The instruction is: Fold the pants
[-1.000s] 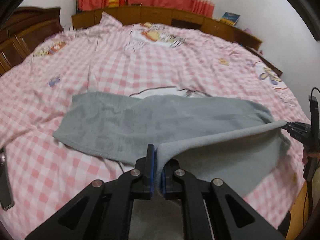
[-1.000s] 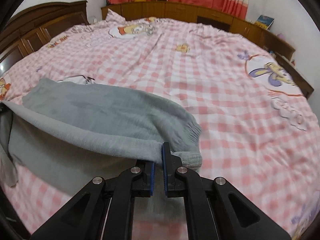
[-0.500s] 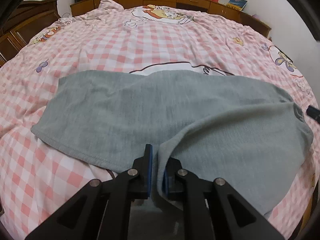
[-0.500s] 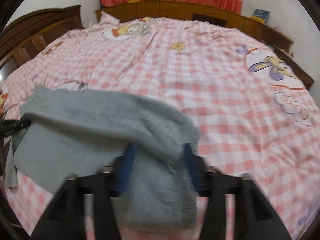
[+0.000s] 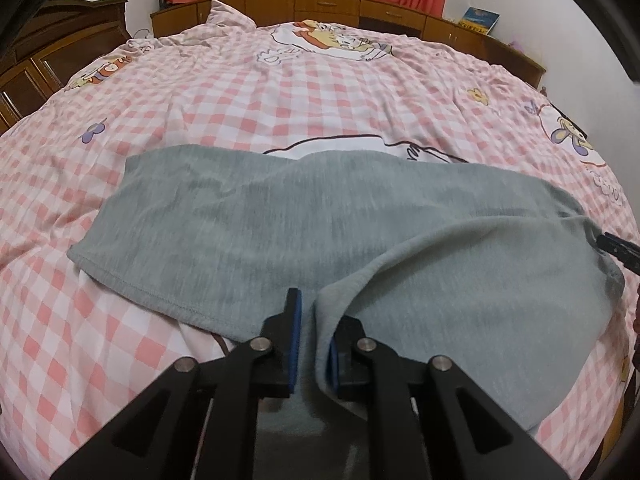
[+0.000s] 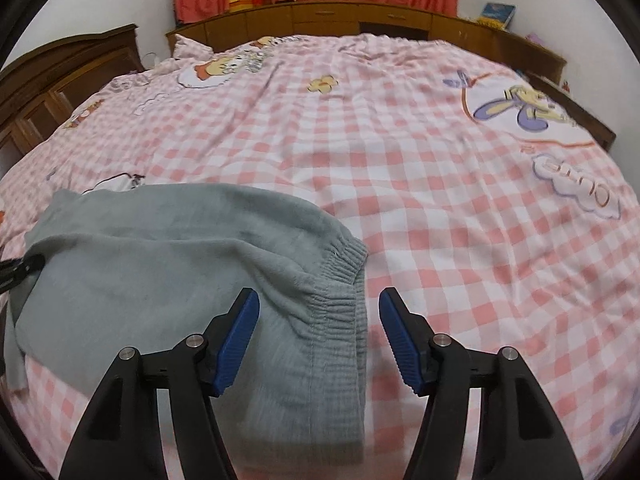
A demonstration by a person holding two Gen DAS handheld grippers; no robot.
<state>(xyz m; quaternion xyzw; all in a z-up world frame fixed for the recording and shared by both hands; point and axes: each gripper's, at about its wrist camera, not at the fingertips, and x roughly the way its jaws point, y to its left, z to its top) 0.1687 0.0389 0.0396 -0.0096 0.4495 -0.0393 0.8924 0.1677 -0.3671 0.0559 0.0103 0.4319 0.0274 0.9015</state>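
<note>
1. The grey pants (image 5: 304, 216) lie folded lengthwise on the pink checked bedspread (image 5: 280, 100), near its front edge.
2. Left wrist view only: the left gripper (image 5: 310, 312) is clamped on a fold of the pants' upper layer; the hem end (image 5: 132, 284) lies flat at left.
3. Right wrist view only: the ribbed waistband (image 6: 340, 292) sits between the fingers of the right gripper (image 6: 319, 300); its jaws are closing, with neither blue pad (image 6: 236, 340) pressing on the cloth.

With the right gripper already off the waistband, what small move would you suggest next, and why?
Probably open the left gripper: it is shut on the grey pants edge, while the right gripper, jaws closing, grips nothing and the folded pants lie on the bed.
</note>
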